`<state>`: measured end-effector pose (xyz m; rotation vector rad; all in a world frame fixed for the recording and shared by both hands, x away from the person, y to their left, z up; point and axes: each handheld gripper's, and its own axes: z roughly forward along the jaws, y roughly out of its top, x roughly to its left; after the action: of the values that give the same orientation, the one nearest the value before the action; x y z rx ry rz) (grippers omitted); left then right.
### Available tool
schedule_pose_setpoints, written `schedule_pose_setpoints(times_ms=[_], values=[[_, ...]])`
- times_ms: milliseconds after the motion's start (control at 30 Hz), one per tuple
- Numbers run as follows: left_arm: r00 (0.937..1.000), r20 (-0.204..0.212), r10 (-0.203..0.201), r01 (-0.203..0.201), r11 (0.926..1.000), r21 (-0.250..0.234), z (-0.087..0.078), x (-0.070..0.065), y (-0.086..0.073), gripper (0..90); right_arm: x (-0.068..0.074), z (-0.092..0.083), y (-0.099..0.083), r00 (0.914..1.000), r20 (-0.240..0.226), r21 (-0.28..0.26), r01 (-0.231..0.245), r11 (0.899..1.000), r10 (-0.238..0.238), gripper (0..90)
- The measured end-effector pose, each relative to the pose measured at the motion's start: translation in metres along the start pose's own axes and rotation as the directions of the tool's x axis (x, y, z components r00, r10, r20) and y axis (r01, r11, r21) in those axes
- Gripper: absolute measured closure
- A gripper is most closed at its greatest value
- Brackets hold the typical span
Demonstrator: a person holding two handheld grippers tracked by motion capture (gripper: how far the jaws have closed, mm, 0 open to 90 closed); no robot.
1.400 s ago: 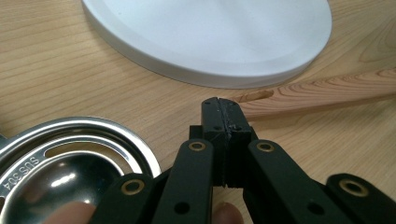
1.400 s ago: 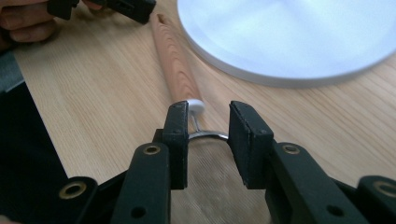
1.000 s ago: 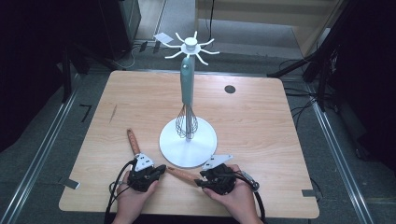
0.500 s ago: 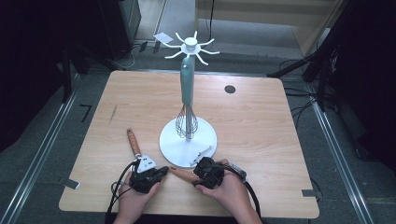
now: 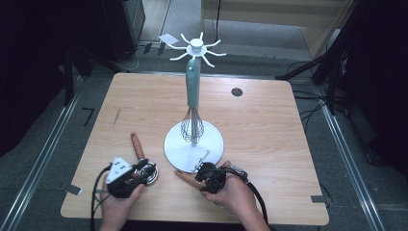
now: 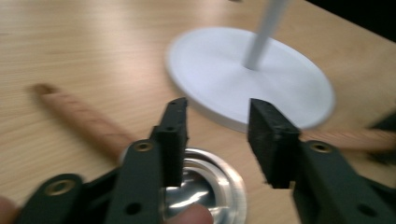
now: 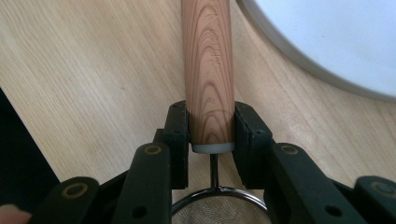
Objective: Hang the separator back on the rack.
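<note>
1. Step in hand, as I judge it: getting wooden-handled utensils from the table onto the hook stand. The right gripper [image 7: 211, 128] grips the light wooden handle of a small wire-mesh strainer [image 7: 208, 70] near its lower end, the jaws having just closed in on it. The strainer lies low on the pale wooden table [image 5: 269, 125], just in front of the stand's base.
2. The left gripper [image 6: 218, 128] is released: its jaws have just been opening and nothing sits between the pads. Below them lies a shiny round metal cup on a reddish wooden handle [image 6: 205, 186], flat on the table to the left of the base.
3. The white stand with a round base and a crown of hooks [image 5: 195, 144] carries a wire whisk with a pale green handle [image 5: 192, 96], hanging down along its pole.
4. Next move, I judge: lift the strainer, turn it upright and bring its handle end to a free hook, steering clear of the whisk.
5. Count: two grippers, one stand, one whisk hung, two wooden-handled utensils on the table.
</note>
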<state>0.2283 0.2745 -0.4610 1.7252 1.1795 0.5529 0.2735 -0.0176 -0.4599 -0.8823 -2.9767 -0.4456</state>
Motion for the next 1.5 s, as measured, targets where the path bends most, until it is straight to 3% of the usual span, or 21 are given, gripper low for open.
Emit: schedule_pose_setpoints(times_ms=[100,167,233,333,400,500,633,733,900,1167,1500], values=[[0.9913,-0.128,-0.031,0.03,0.9995,-0.005,-0.007,0.024,-0.001,32.9,0.002,-0.002,-0.003,0.9998,0.011,-0.008,0.017,1.0,-0.017,71.1],[0.9819,-0.17,-0.083,0.081,0.9965,-0.021,-0.013,0.042,-0.002,28.5,0.0,-0.005,-0.008,0.9997,-0.009,-0.033,0.021,0.999,-0.021,71.2],[0.9667,-0.214,-0.141,0.138,0.99,-0.03,-0.017,0.058,-0.003,20.2,-0.003,-0.011,-0.015,0.9998,-0.015,-0.059,0.011,0.998,-0.012,71.2],[0.9445,-0.276,-0.179,0.185,0.9827,-0.003,-0.018,0.073,-0.006,13.5,-0.009,-0.018,-0.022,0.9999,0.01,-0.1,-0.006,0.995,0.007,71.3],[0.9405,-0.283,-0.188,0.2,0.9797,0.014,-0.017,0.079,-0.008,8.8,-0.012,-0.023,-0.026,0.9996,0.008,-0.135,-0.025,0.991,0.026,71.3],[0.9418,-0.274,-0.195,0.209,0.9776,0.023,-0.016,0.082,-0.009,5.4,-0.017,-0.03,-0.03,0.9988,0.006,-0.183,-0.047,0.982,0.049,71.3],[0.9495,-0.248,-0.192,0.208,0.9774,0.039,-0.012,0.083,-0.011,3.8,-0.021,-0.034,-0.035,0.9977,0.014,-0.207,-0.062,0.976,0.066,71.3],[0.9491,-0.252,-0.189,0.207,0.9771,0.047,-0.011,0.083,-0.011,3.8,-0.024,-0.033,-0.037,0.9971,0.021,-0.219,-0.067,0.973,0.074,71.3],[0.9462,-0.261,-0.191,0.212,0.9757,0.054,-0.008,0.085,-0.013,3.8,-0.03,-0.037,-0.041,0.993,0.032,-0.262,-0.102,0.96,0.114,71.3],[0.9505,-0.261,-0.168,0.192,0.9792,0.067,-0.005,0.084,-0.014,3.8,-0.038,-0.042,-0.048,0.9843,0.036,-0.317,-0.153,0.936,0.173,71.3],[0.9503,-0.26,-0.171,0.195,0.9783,0.069,-0.003,0.084,-0.014,3.7,-0.048,-0.044,-0.056,0.9759,0.043,-0.365,-0.184,0.913,0.214,71.3]])
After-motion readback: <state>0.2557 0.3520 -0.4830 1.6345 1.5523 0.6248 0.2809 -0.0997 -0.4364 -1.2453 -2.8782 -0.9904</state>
